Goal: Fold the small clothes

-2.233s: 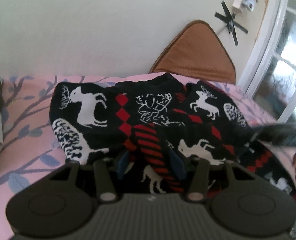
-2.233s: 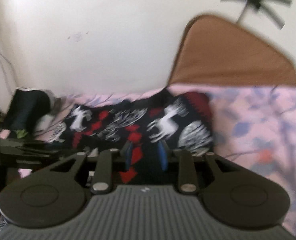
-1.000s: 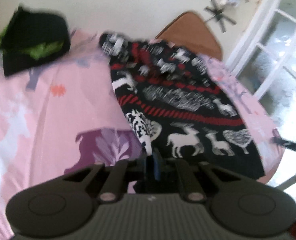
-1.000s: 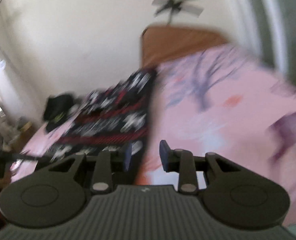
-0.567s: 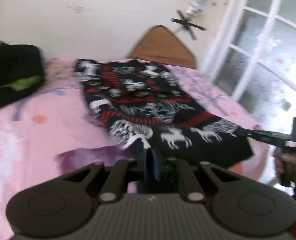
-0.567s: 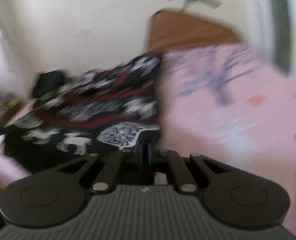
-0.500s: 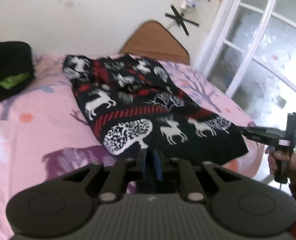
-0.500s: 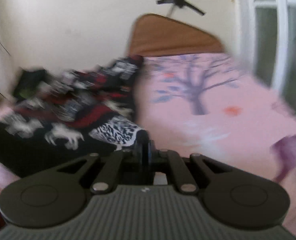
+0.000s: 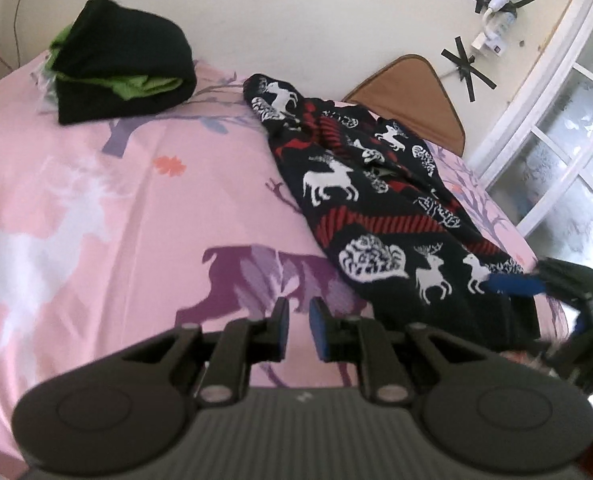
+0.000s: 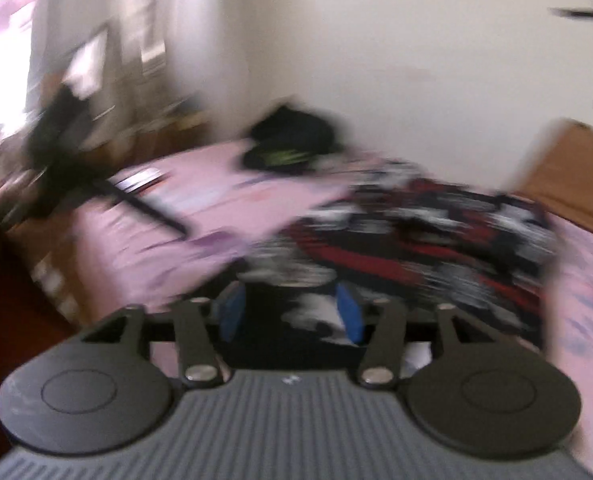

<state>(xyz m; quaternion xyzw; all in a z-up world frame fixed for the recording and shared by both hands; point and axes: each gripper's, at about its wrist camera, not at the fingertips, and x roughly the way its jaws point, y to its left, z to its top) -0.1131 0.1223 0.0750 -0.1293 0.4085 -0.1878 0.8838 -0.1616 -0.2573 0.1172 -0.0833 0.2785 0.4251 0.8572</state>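
A black garment with white deer and red stripes (image 9: 376, 200) lies stretched out on the pink bed sheet (image 9: 116, 208), running from the wall toward the near right edge. My left gripper (image 9: 297, 326) is open a little and empty, over the sheet just left of the garment's near end. My right gripper (image 10: 290, 310) is open, with the garment's near end (image 10: 416, 240) between and under its fingers; that view is blurred. In the left wrist view the right gripper (image 9: 536, 284) shows at the garment's near right corner.
A folded black and green pile (image 9: 120, 64) sits at the bed's far left near the wall. A brown headboard (image 9: 412, 92) stands behind the garment. A window (image 9: 568, 168) is at the right. The bed's edge drops off at the near right.
Both grippers have let go of the garment's near edge and opened. The garment now lies flat on the bed. The right gripper has swung round, its view blurred.
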